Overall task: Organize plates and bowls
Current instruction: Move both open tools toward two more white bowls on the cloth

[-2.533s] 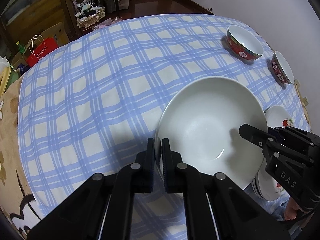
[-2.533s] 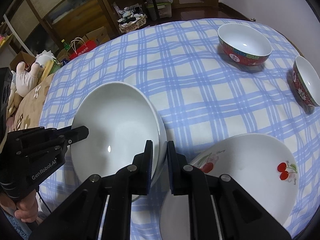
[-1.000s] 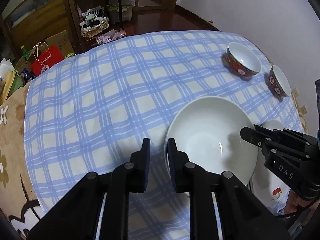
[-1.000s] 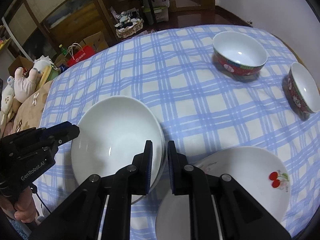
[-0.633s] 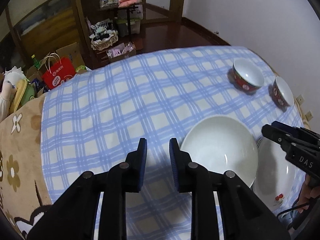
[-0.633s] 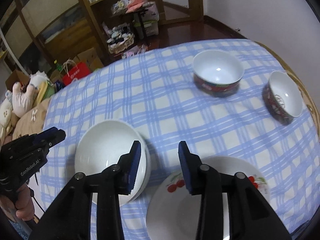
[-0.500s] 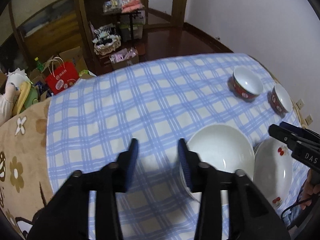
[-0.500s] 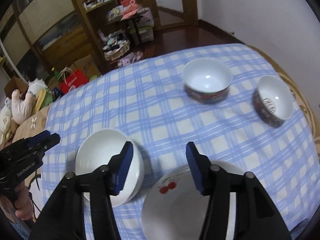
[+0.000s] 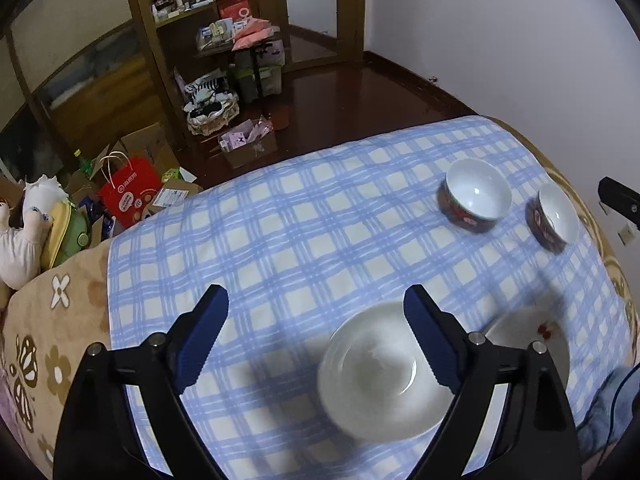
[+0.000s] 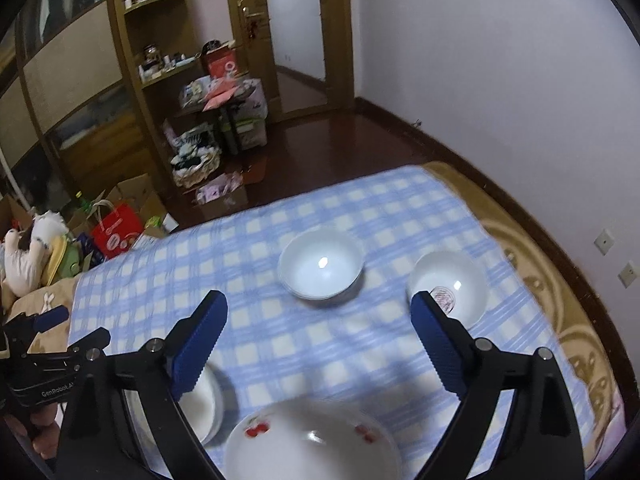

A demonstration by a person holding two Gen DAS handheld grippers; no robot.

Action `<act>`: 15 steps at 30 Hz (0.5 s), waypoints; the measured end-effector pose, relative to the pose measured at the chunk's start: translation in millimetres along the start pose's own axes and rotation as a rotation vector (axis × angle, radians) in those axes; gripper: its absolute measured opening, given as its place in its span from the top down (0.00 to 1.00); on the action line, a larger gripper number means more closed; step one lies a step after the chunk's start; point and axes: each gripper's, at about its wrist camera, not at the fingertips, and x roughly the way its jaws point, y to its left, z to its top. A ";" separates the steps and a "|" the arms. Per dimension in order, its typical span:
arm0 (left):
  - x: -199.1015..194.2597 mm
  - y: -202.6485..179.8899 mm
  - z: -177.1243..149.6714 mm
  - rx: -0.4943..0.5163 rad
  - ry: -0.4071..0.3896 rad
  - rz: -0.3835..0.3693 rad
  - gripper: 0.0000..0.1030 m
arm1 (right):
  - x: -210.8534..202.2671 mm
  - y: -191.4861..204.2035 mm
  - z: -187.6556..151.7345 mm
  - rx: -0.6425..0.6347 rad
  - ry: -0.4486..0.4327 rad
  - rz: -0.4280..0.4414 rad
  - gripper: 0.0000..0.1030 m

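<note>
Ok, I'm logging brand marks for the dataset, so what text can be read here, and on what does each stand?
"GenRobo": white print on the left tool; the letters after that are unclear.
White print on the red paper bag: too small to read.
White logo on the red box on the shelf: unreadable.
Red mark inside the small bowl: blurred, unreadable.

The only lettering that reads clearly is "GenRoboLA", printed in pale letters on the black body of the left gripper [image 10: 60, 390] as the right wrist camera sees it; the end of the word is cut off. The red paper bag [image 9: 130, 194] on the floor carries white characters, too small to read.
</note>
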 end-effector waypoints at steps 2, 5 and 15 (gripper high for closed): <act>-1.2 -10.0 13.4 -0.002 -0.021 -0.005 0.14 | 1.7 -6.5 9.4 -0.010 -0.004 -0.011 0.06; 0.2 -21.7 33.3 -0.001 -0.017 -0.055 0.14 | 7.8 -15.3 22.5 -0.039 -0.002 -0.027 0.06; 18.9 -71.4 100.4 0.032 -0.038 -0.140 0.14 | 49.9 -40.0 44.1 -0.038 -0.011 -0.004 0.06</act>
